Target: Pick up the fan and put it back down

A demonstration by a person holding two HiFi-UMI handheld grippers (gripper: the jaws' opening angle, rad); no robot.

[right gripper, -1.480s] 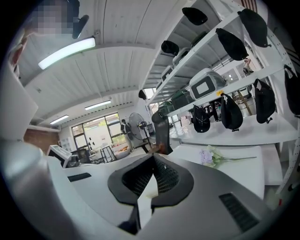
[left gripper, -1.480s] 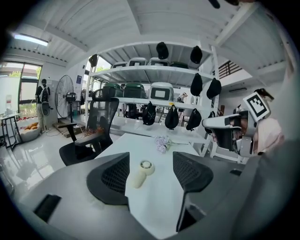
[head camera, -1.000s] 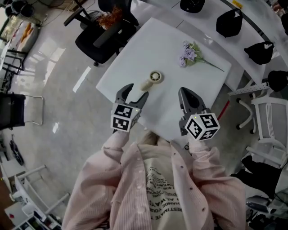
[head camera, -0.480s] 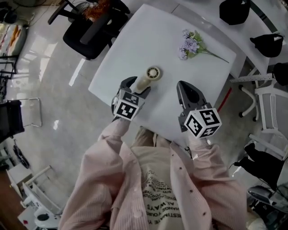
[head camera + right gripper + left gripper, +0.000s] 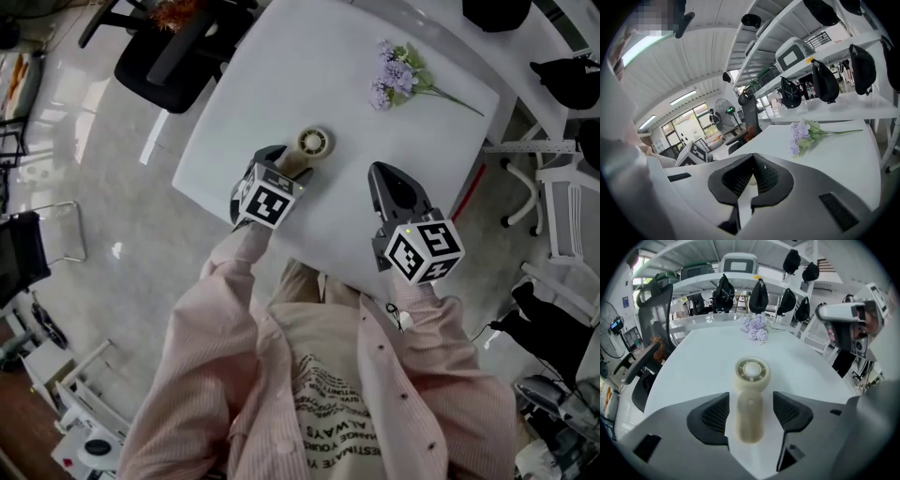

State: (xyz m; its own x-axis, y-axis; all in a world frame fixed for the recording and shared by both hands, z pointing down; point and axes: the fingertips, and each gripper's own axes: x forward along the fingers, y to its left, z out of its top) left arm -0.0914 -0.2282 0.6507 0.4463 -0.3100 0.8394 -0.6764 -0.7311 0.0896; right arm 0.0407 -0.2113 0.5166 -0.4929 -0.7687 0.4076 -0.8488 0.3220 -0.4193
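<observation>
A small cream hand fan (image 5: 314,143) lies flat on the white table (image 5: 422,150), its round head pointing away from me. My left gripper (image 5: 289,165) straddles the handle. In the left gripper view the fan (image 5: 751,394) lies between the two black pads, and a narrow gap shows on each side of the handle, so the left gripper (image 5: 750,416) is open. My right gripper (image 5: 380,172) hovers over the table to the right of the fan. Its pads meet in the right gripper view, with the right gripper (image 5: 752,176) shut on nothing.
A sprig of purple flowers (image 5: 398,80) lies on the far part of the table. A black office chair (image 5: 178,47) stands off the far left corner, a white chair (image 5: 572,225) to the right. The table's near edge runs just under both grippers.
My left gripper has moved forward from short of the fan until its jaws stand either side of the handle. The right gripper has stayed shut and about where it was.
</observation>
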